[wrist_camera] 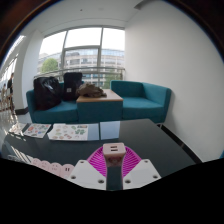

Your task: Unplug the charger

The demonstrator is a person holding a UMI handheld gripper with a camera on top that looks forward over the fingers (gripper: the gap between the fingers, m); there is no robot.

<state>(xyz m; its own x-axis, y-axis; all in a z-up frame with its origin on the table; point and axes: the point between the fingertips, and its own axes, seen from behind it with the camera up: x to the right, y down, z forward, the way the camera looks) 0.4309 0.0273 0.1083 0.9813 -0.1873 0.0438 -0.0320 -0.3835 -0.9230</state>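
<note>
A small white charger block (112, 150) sits between the two magenta pads (98, 160) of my gripper (112, 158), with its flat end face and two dark slots turned toward the camera. Both fingers press against its sides, so the gripper is shut on it. It is held above the dark glass table (150, 135); no cable or socket can be seen attached to it.
Patterned paper sheets (55, 131) lie on the far left part of the table, more at the near left edge (45, 165). Beyond stands a teal sofa (140, 98) with a black bag (55, 88) and a wooden side table (100, 102), before large windows.
</note>
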